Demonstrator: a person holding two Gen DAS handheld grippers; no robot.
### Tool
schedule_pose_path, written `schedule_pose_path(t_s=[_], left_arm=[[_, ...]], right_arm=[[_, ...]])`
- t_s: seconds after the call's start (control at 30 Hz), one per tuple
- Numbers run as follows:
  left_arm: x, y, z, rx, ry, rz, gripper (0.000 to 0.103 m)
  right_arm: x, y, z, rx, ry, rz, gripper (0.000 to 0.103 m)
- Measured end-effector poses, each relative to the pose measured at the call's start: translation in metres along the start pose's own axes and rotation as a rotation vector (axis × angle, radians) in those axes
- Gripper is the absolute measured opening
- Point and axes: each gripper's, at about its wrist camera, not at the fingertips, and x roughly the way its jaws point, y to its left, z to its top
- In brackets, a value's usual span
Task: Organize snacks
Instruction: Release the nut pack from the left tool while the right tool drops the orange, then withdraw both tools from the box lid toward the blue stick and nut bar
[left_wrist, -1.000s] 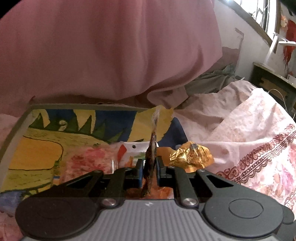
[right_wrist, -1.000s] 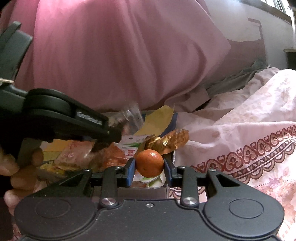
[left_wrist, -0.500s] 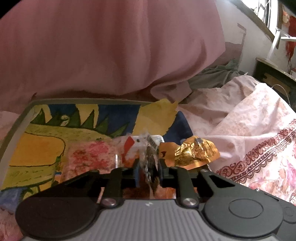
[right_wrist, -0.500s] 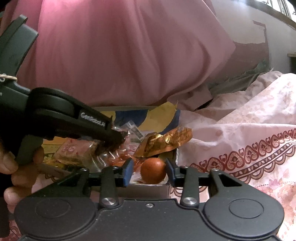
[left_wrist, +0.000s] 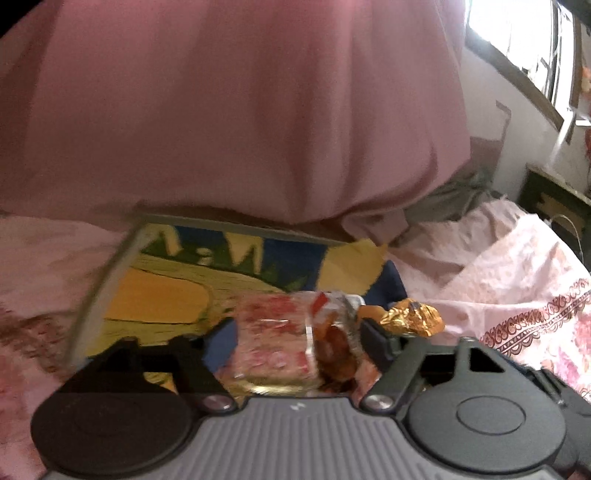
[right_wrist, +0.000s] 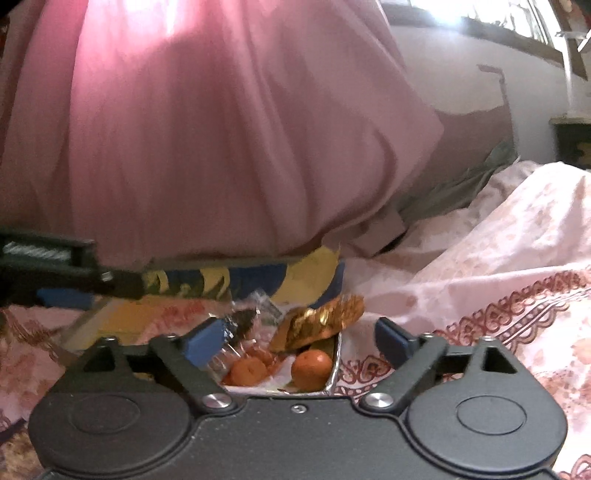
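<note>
A box with a colourful printed lid (left_wrist: 177, 280) lies on the bed and holds snacks. In the left wrist view my left gripper (left_wrist: 295, 339) is open over a pink-red snack packet (left_wrist: 273, 339) and a clear wrapped brown snack (left_wrist: 334, 339); a gold foil packet (left_wrist: 413, 319) lies to the right. In the right wrist view my right gripper (right_wrist: 299, 341) is open above the box (right_wrist: 334, 365), which holds two mandarins (right_wrist: 311, 365), the gold foil packet (right_wrist: 321, 319) and clear wrappers. The left gripper (right_wrist: 66, 273) shows at far left.
A large pink cloth (left_wrist: 236, 110) hangs close behind the box. A floral pink bedsheet (right_wrist: 498, 295) covers the bed to the right. A wall with a window (left_wrist: 517, 48) and dark furniture (left_wrist: 554, 206) stand at the far right.
My left gripper opened and let go of the wrapped brown snack, which now lies in the box. My right gripper opened and dropped the mandarin into the box. Both grippers pulled back.
</note>
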Motion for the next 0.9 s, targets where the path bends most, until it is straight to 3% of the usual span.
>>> schedule_pose_path(t_s=[0.1,0.23,0.43,0.67,0.9], left_arm=[[-0.029,0.010,-0.005,-0.001,-0.030,0.034,0.095],[-0.068,0.021,-0.013,0.015,-0.066,0.081,0.102],[-0.125,0.034,-0.038,0.001,-0.125,0.128,0.102],[-0.187,0.053,-0.071,-0.023,-0.186,0.186,0.103],[-0.231,0.083,-0.110,-0.080,-0.150,0.255,0.103]], right_arm=[[-0.019,0.004,0.002,-0.018,-0.021,0.007,0.102],[-0.043,0.013,0.004,-0.030,-0.043,0.012,0.102],[-0.074,0.033,0.008,-0.017,-0.057,0.033,0.102],[-0.124,0.057,-0.011,-0.023,-0.023,0.059,0.102],[-0.159,0.095,-0.029,-0.048,0.010,0.127,0.102]])
